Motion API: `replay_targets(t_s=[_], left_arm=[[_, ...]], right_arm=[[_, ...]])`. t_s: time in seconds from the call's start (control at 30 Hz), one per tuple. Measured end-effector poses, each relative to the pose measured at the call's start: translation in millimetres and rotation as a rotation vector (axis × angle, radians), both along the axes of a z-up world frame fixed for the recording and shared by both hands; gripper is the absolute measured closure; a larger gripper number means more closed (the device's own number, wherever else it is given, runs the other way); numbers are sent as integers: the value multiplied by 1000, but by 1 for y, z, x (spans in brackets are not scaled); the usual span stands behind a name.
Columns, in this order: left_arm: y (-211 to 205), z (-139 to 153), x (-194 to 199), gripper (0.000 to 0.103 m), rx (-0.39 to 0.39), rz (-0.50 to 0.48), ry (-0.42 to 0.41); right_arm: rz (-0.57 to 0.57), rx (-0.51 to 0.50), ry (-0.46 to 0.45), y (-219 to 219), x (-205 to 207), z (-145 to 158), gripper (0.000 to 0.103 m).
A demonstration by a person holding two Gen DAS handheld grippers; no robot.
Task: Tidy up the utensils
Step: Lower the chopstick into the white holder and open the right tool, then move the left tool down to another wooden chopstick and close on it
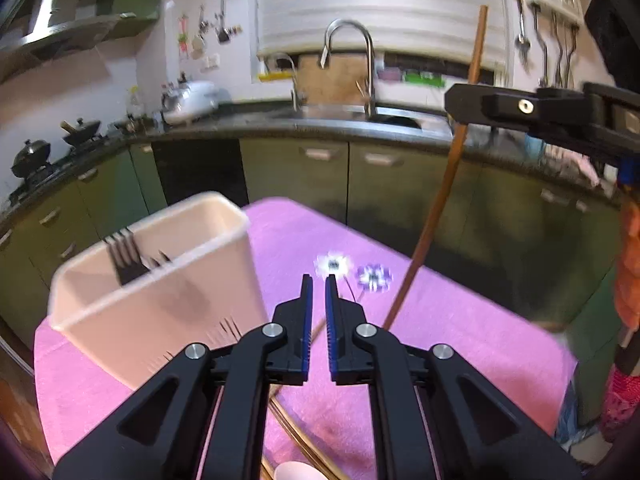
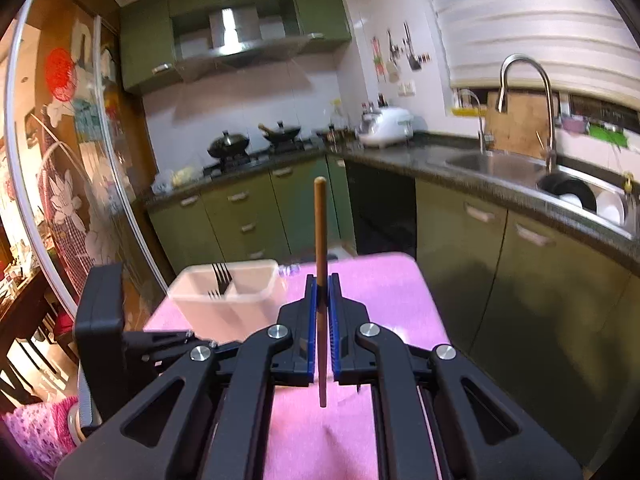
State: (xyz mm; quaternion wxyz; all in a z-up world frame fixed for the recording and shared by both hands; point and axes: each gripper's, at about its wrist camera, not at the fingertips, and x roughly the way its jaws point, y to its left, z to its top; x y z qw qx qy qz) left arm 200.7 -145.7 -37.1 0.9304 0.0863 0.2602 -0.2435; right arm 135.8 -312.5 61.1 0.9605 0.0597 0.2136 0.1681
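A white rectangular utensil holder (image 1: 160, 280) (image 2: 224, 296) stands on the pink cloth (image 1: 440, 340), with dark forks (image 1: 126, 260) (image 2: 221, 278) sticking up inside it. My left gripper (image 1: 319, 280) is shut with nothing between its blue pads, just right of the holder and above the cloth. My right gripper (image 2: 321, 278) (image 1: 456, 106) is shut on a brown chopstick (image 2: 320, 232) (image 1: 436, 216), held nearly upright above the cloth, to the right of the holder. More brown sticks (image 1: 304, 444) lie on the cloth under my left gripper, partly hidden by it.
The pink cloth (image 2: 384, 280) covers a small table in a kitchen. Green cabinets (image 1: 360, 184), a dark counter and a sink with a tall tap (image 1: 352, 64) run behind it. The left tool's black housing (image 2: 100, 312) sits left of the holder. Embroidered flowers (image 1: 374, 276) mark the cloth.
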Motion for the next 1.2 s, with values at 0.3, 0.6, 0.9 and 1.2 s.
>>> replay_targets(t_s=[0.3,0.6,0.9,1.2], left_arm=[[30,29,-36,97,0,44,-69],[43,19,-38,97,7,40,-62],[30,-3,-15,97,49,-19,-14],[-13,-48,24,97,201,-200,112]], right_arm=[[55,-16,-201,52,13,79,97],[71,-88,-132,106,63,58,97],[105,-90,-61,110,83,31,76],[68,-2,-110,37,31,44,73]])
